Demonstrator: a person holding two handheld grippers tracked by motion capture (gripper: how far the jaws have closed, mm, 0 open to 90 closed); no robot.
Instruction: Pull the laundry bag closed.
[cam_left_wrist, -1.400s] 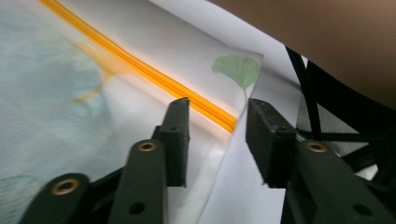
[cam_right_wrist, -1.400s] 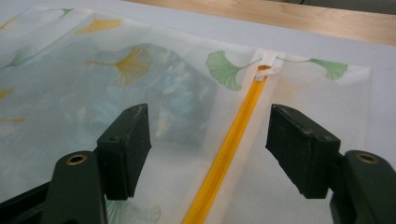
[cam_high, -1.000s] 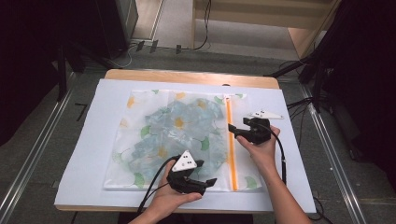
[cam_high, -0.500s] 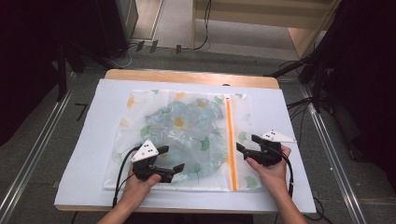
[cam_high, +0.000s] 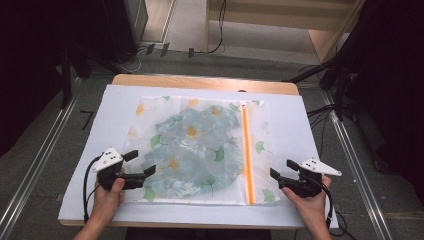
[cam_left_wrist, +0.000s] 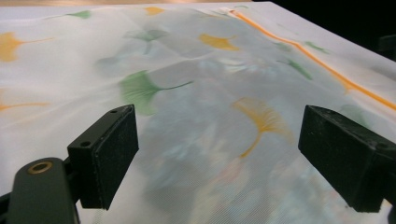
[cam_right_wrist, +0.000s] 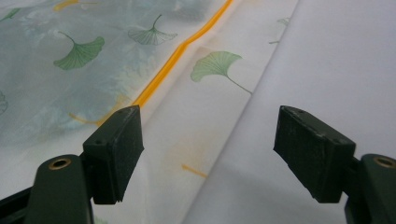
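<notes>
Lying flat on the white table cover (cam_high: 300, 120), the see-through zip bag (cam_high: 200, 150) with leaf prints sat in the middle in the high view, its orange zip strip (cam_high: 246, 150) on the right side. The left gripper (cam_high: 139, 164) was at the bag's near left edge, spread wide and holding nothing, its jaws having just been opening. The right gripper (cam_high: 281, 170) was just off the bag's near right corner, also spread and empty.

Seen in the left gripper view, the black jaws stood far apart above the bag (cam_left_wrist: 205, 102).

Seen in the right gripper view, the jaws stood apart over the bag's edge (cam_right_wrist: 187, 154) and the cover (cam_right_wrist: 336, 60).
</notes>
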